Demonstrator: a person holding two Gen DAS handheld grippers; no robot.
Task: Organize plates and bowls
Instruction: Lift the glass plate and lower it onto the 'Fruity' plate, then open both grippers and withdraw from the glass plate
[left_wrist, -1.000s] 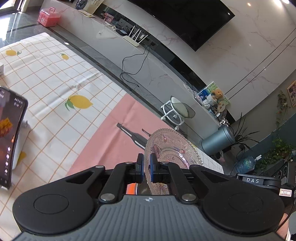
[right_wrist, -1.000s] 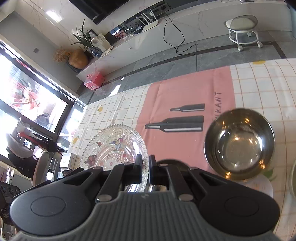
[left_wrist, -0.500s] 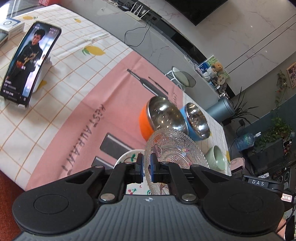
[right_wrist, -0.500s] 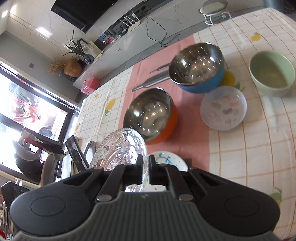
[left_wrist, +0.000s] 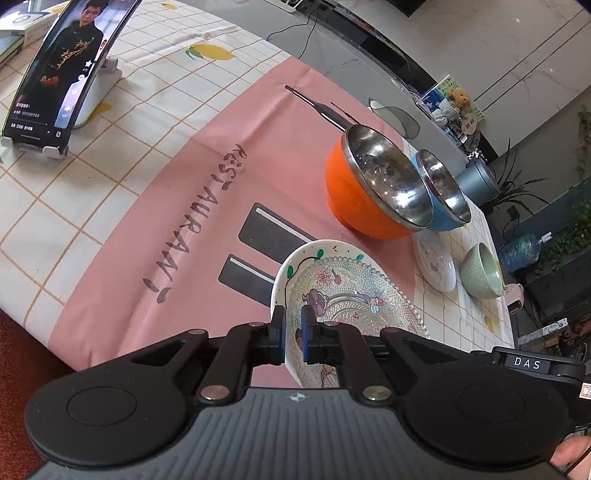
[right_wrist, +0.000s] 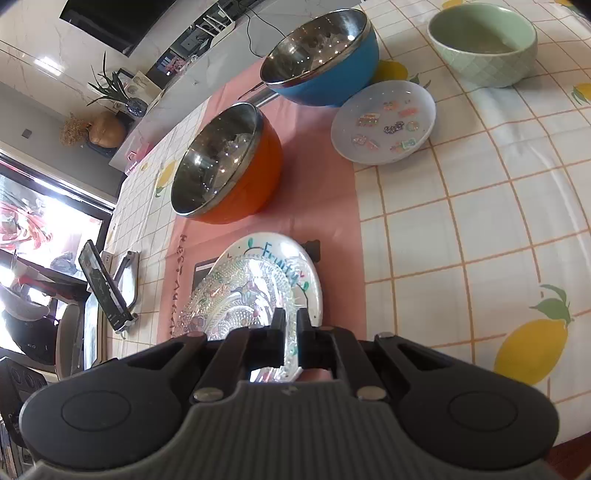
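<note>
— Gripping what, on the left?
— Left gripper (left_wrist: 293, 334) clamping the glass plate's (left_wrist: 354, 291) near rim, plate lying straight ahead, directly over the white plate (left_wrist: 295, 258).
— And right?
— Right gripper (right_wrist: 290, 334) pinching the opposite rim, equally near.
— Anything blocking?
— Orange bowl (right_wrist: 229, 166) sitting just beyond, blue bowl (right_wrist: 325, 62), small plate (right_wrist: 384, 122), green bowl (right_wrist: 484, 40) farther ahead-right; not obstructing lowering.

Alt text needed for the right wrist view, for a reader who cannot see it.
The right hand-held gripper is shut on the rim of a clear patterned glass plate, held just over a white "Fruity" plate on the pink cloth. Beyond stand an orange bowl, a blue bowl, a small white dish and a green bowl.
</note>
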